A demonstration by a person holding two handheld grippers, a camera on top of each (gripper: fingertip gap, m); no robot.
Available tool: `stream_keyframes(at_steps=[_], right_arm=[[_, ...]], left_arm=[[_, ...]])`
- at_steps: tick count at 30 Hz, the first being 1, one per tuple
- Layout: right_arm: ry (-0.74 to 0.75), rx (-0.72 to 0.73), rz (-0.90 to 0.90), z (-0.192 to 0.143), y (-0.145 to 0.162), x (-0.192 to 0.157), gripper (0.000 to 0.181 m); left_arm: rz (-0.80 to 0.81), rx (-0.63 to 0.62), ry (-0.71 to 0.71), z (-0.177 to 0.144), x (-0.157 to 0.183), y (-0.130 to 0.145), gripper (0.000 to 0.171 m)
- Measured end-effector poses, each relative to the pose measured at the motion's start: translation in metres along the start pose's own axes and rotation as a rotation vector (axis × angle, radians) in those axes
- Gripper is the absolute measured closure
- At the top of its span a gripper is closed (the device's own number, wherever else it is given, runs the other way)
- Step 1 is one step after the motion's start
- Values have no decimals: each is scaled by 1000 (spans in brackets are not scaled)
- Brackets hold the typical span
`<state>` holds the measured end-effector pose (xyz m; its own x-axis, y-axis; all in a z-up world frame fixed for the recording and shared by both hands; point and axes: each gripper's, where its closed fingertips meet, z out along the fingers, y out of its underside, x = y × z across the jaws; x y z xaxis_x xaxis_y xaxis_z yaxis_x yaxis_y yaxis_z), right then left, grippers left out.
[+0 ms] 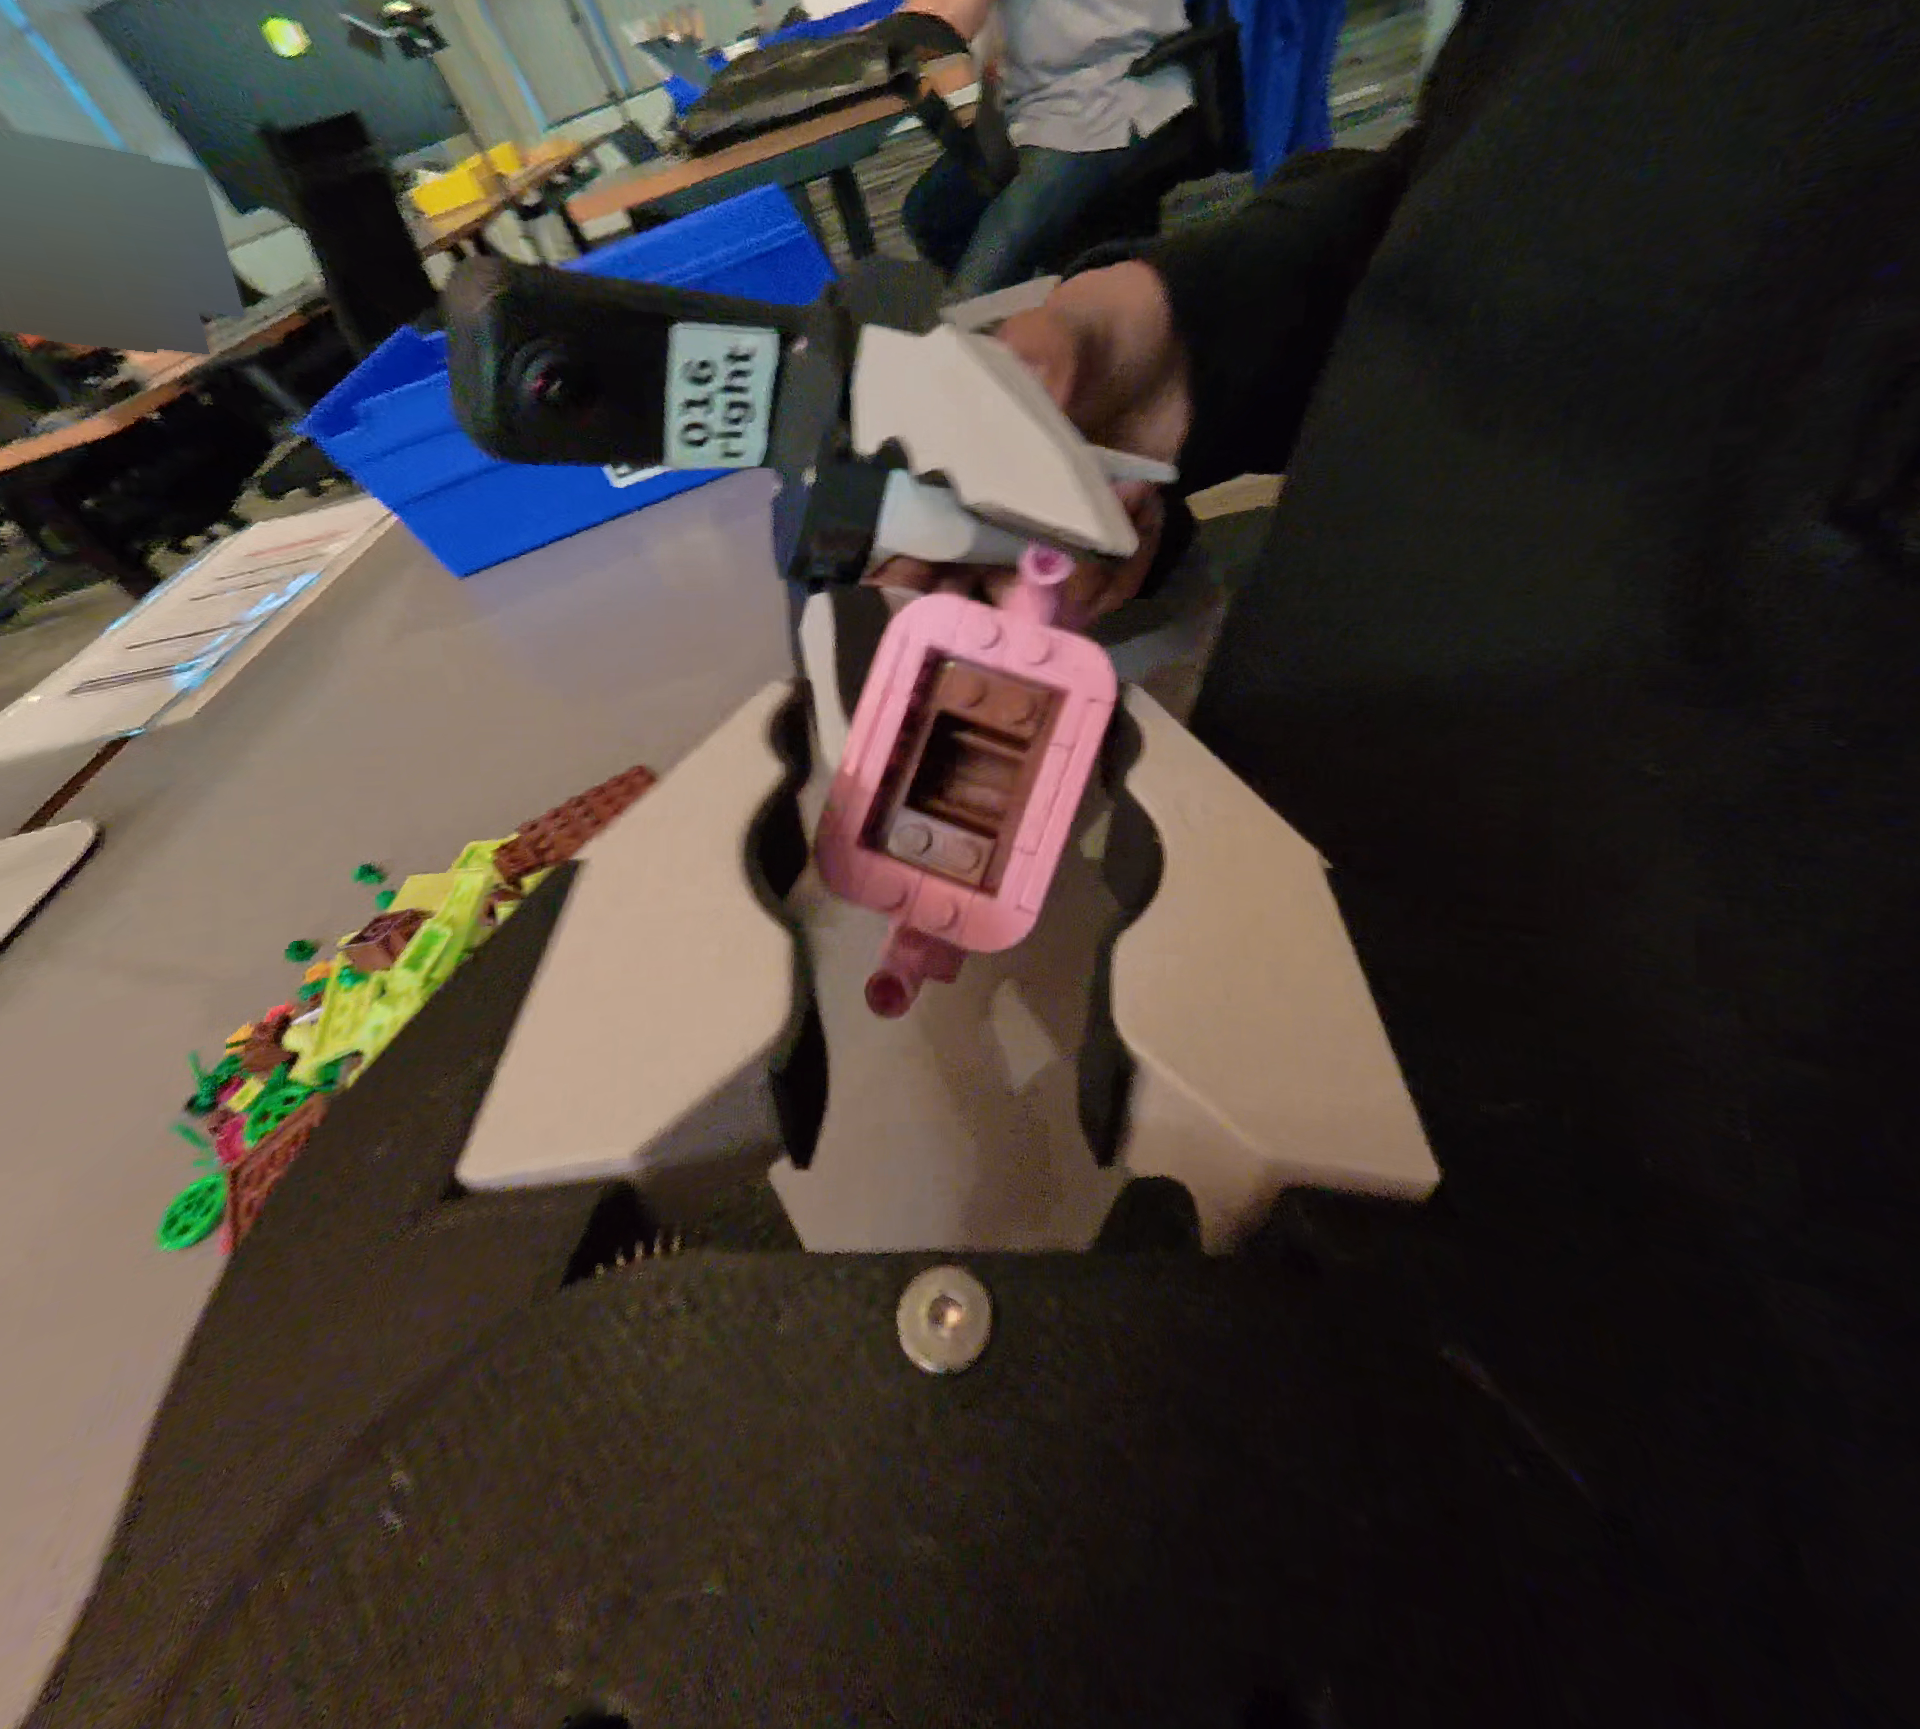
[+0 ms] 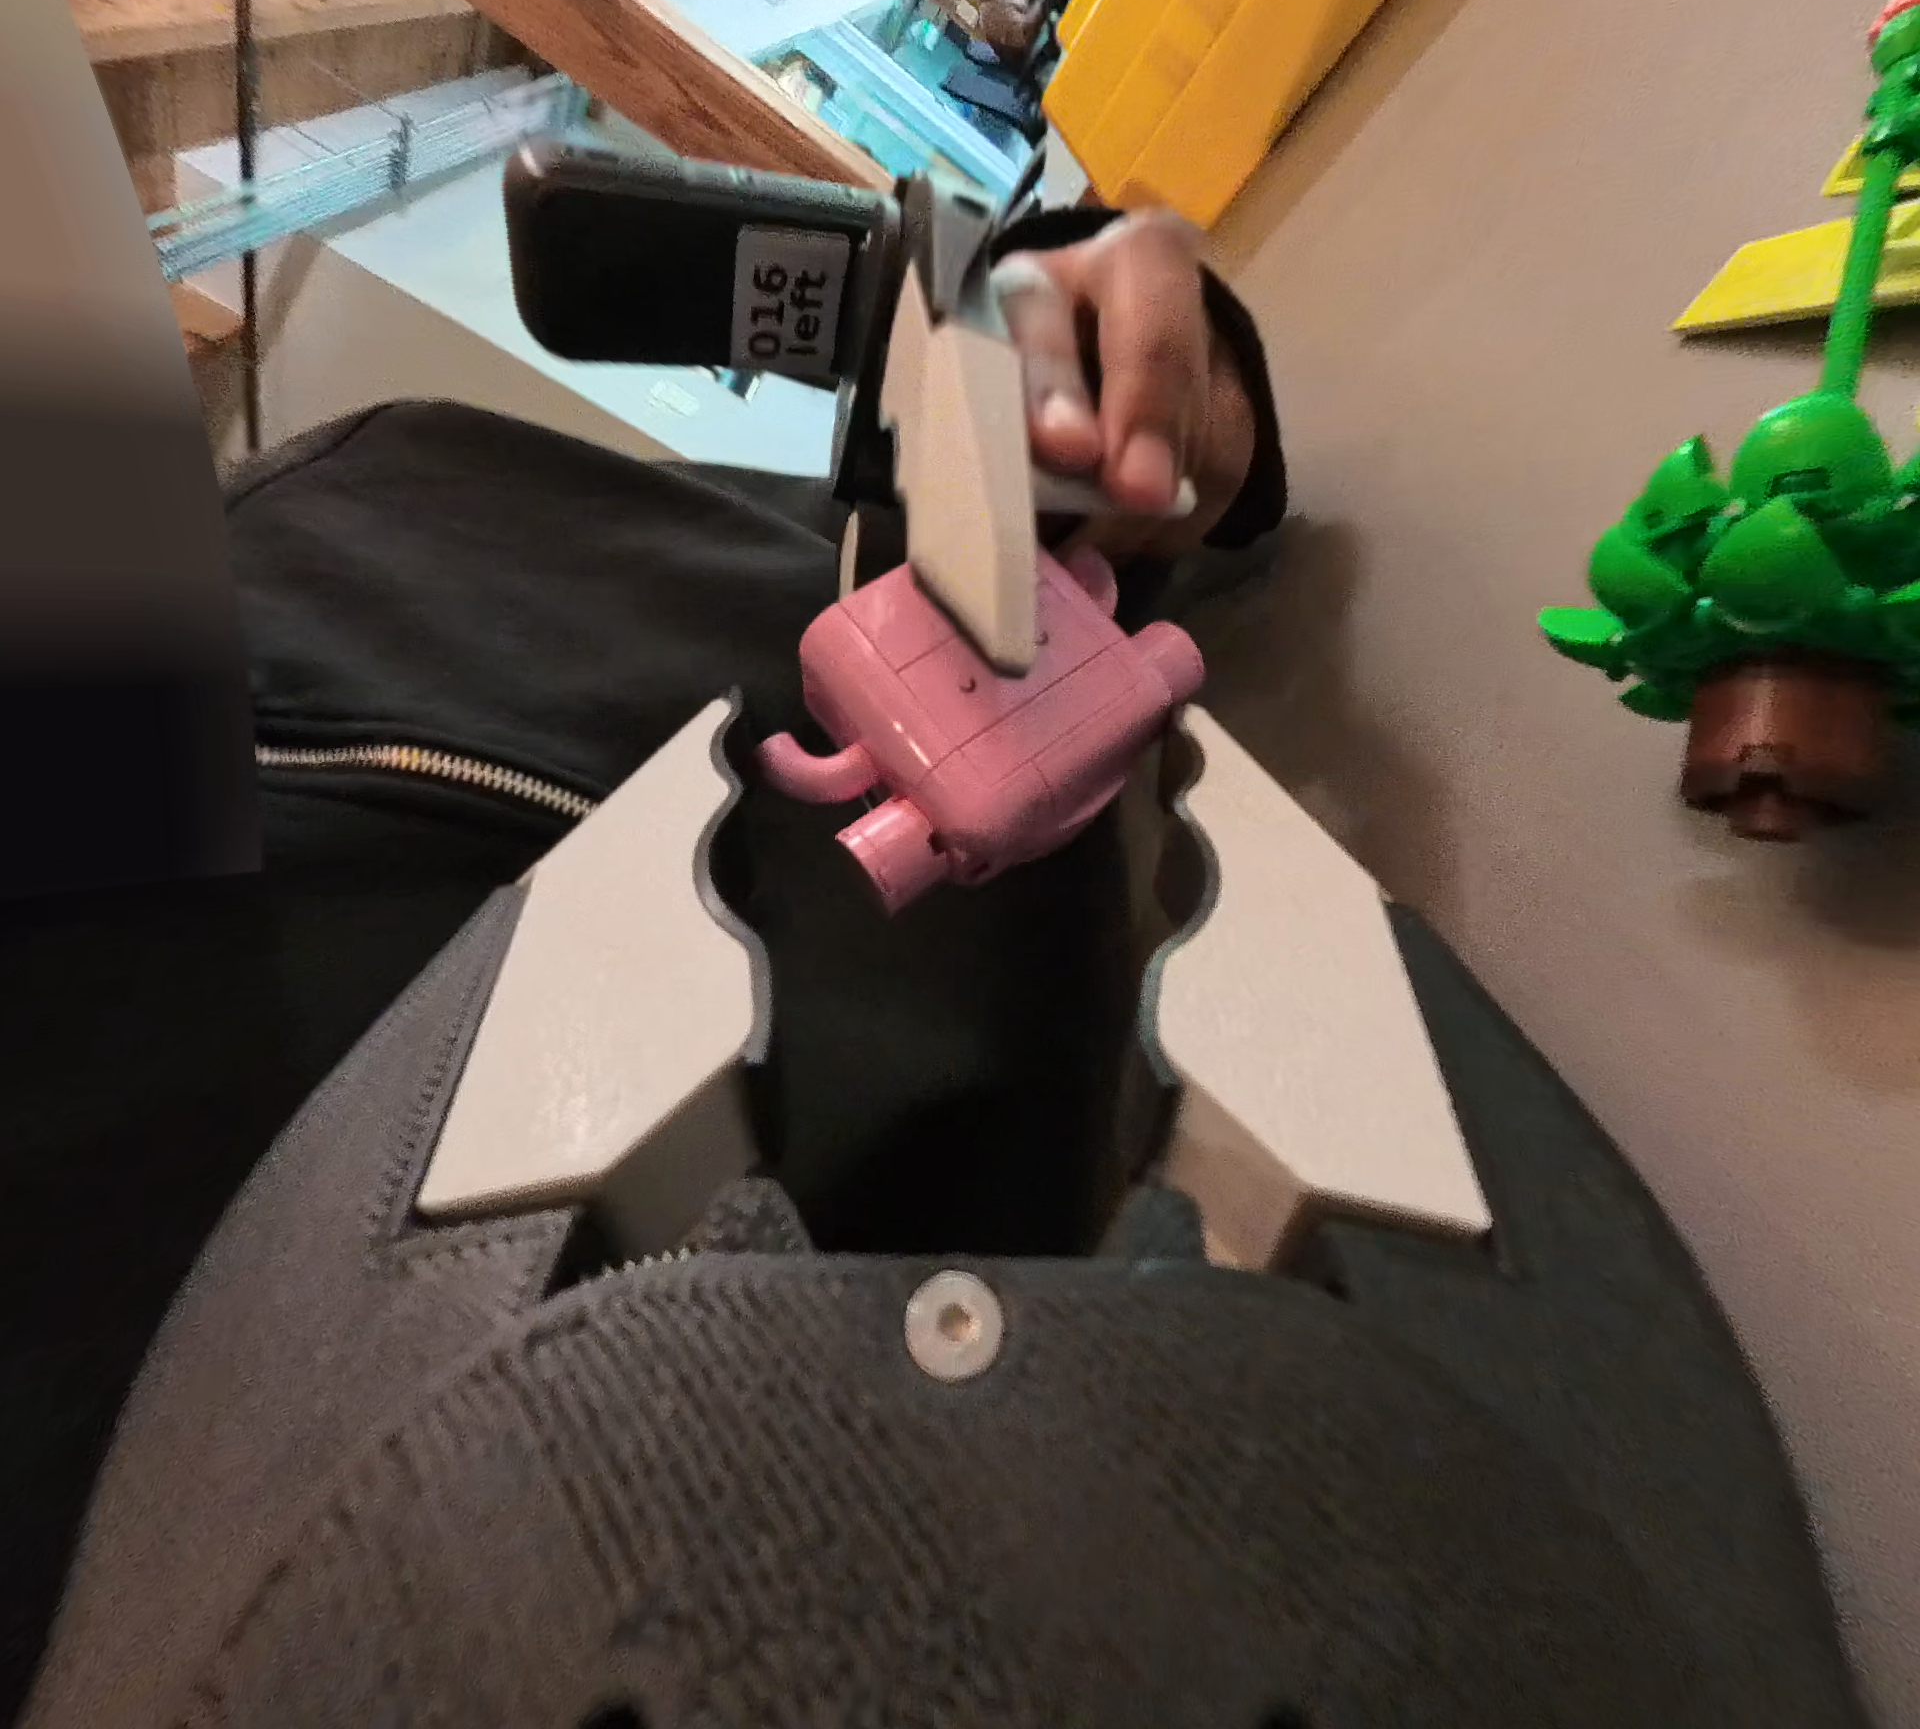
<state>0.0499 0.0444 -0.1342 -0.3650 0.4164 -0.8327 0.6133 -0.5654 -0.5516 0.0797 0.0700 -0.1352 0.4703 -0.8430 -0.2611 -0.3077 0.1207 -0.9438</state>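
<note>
We are clamping the pink brick model (image 1: 966, 775) in the left tongs (image 1: 956, 713); the right tongs (image 2: 953, 708) are gaping open beside it, with loose bricks (image 1: 343, 983) lying at nine o'clock.

A grey tabletop (image 1: 436, 744) carries a heap of loose toy bricks (image 1: 343, 983), a blue bin (image 1: 540, 453), a yellow bin (image 2: 1236, 6) and a green brick plant (image 2: 1787, 599).

Pink brick-built box (image 1: 961, 775) with curled tail and stubby pegs, hollow brown inside, held tilted in mid-air, pinched between the left gripper (image 2: 971, 630) fingers.
</note>
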Motion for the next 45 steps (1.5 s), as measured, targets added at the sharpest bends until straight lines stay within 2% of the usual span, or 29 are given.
stream_keyframes(at_steps=[3,5,7,10,13,16,21,23,31,37,40,45], right_arm=[[18,39,1,0,-8,7,108],[92,75,-85,-7,-14,15,119],[164,108,-252,-14,-20,15,128],[262,125,-605,-13,-25,5,137],[366,39,-904,-3,-18,7,147],[413,-113,-1008,9,-1,24,154],[419,-198,-1028,12,6,33,165],[406,-222,-1023,12,9,34,175],[411,-264,-990,10,14,40,174],[418,-302,-903,11,18,46,175],[411,-293,-822,9,18,47,175],[361,-234,-493,4,19,47,175]], left_arm=[[-55,-67,-11,-11,-3,11,130],[-116,-135,-40,-22,-8,23,132],[-136,-228,-44,-33,-8,37,132],[-131,-399,15,-43,2,55,132],[-133,-567,129,-47,15,67,131],[-144,-673,228,-46,21,73,131],[-177,-703,294,-40,19,77,131],[-190,-697,293,-38,17,77,131],[-202,-625,263,-34,15,75,131],[-152,-606,212,-33,14,76,131],[-155,-604,193,-33,14,76,131],[-141,-617,190,-30,16,76,131]])
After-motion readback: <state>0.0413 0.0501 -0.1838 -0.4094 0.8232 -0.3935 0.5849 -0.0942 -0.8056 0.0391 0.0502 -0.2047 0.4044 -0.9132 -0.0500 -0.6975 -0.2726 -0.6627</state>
